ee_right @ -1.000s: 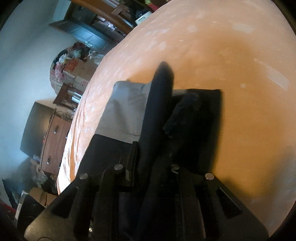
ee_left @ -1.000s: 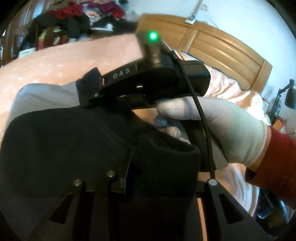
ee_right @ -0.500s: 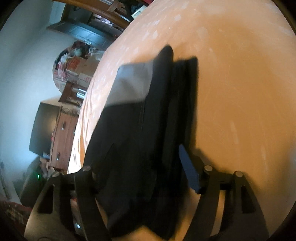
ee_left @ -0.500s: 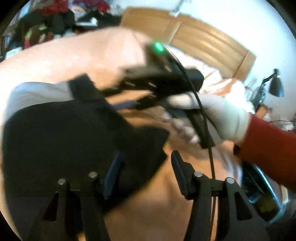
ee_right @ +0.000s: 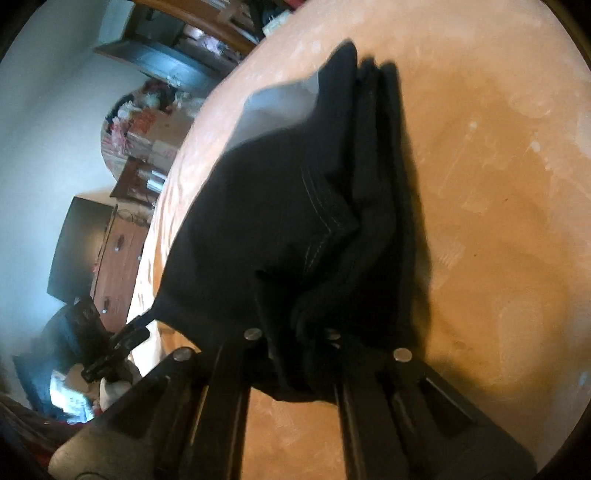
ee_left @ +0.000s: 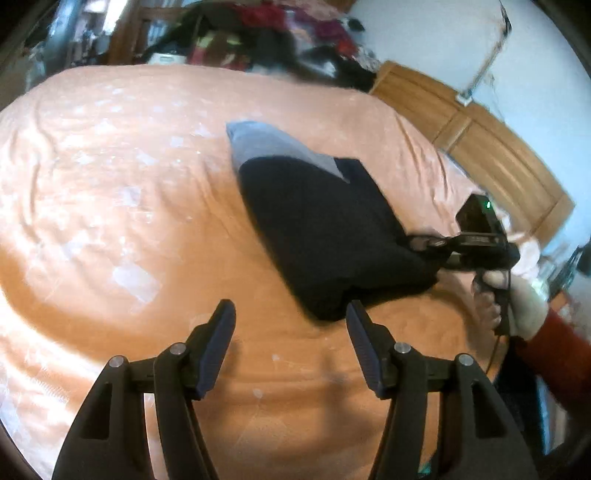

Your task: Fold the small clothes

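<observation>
A black garment (ee_left: 325, 229) with a grey band (ee_left: 269, 144) at its far end lies folded on the peach bed. My left gripper (ee_left: 290, 306) hovers open just short of its near corner, nothing between the fingers. At the garment's right edge my right gripper (ee_left: 424, 242) pinches the fabric, held by a white-gloved hand (ee_left: 524, 302). In the right wrist view the black garment (ee_right: 277, 206) fills the middle and bunches over my right gripper (ee_right: 295, 325), whose jaws stand close together on the cloth; the fingertips are hidden under it. The grey band (ee_right: 277, 107) shows at the far end.
The peach bedsheet (ee_left: 110, 184) spreads wide to the left and near side. A wooden headboard (ee_left: 480, 140) runs along the right. A heap of clothes (ee_left: 277, 33) lies beyond the bed. A wooden dresser (ee_right: 118, 251) and dark screen (ee_right: 77, 247) stand beside the bed.
My left gripper let go of the garment and pulled back, now open and clear of it. The right gripper opened half a second ago and has shut again on the garment's edge.
</observation>
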